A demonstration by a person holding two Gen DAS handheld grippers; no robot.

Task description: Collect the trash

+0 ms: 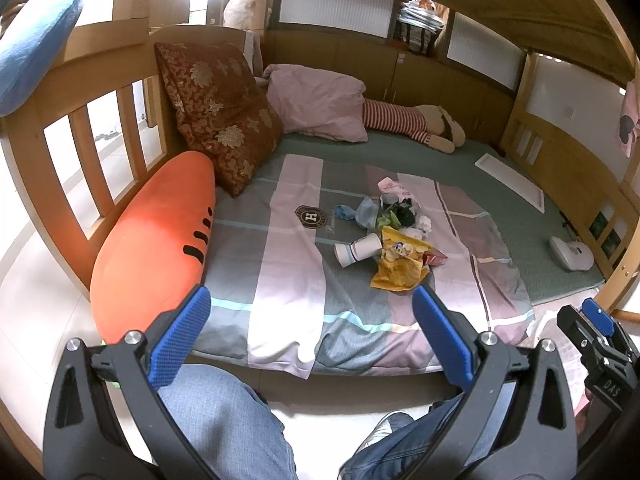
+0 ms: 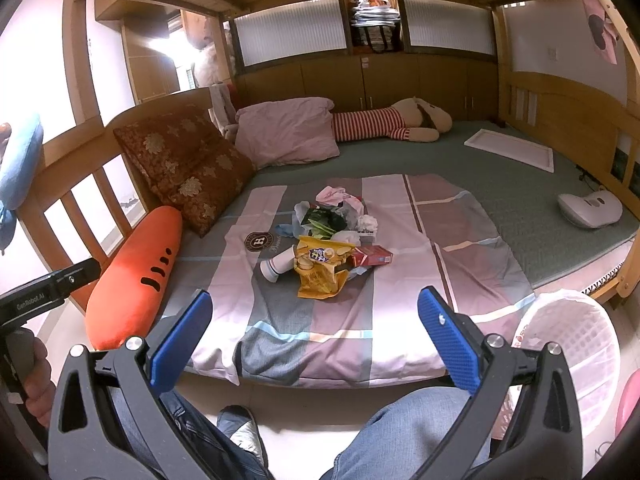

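Denim-clad knees fill the nearest ground, and above them both tongs hang released and empty short of the bed's near edge, the left tongs (image 1: 312, 322) beside the right tongs (image 2: 316, 326), with a white mesh bin (image 2: 576, 344) on the floor off the bed's near right corner. Farther in, mid-bed on the striped sheet (image 2: 400, 308), lies the trash: a yellow chip bag (image 2: 320, 270) touching a white cup (image 2: 278, 266) on its side and a red box (image 2: 372, 257), then crumpled wrappers (image 2: 336, 212). An orange carrot pillow (image 2: 134, 276) lines the left edge; a striped plush (image 2: 384, 123) lies along the far edge.
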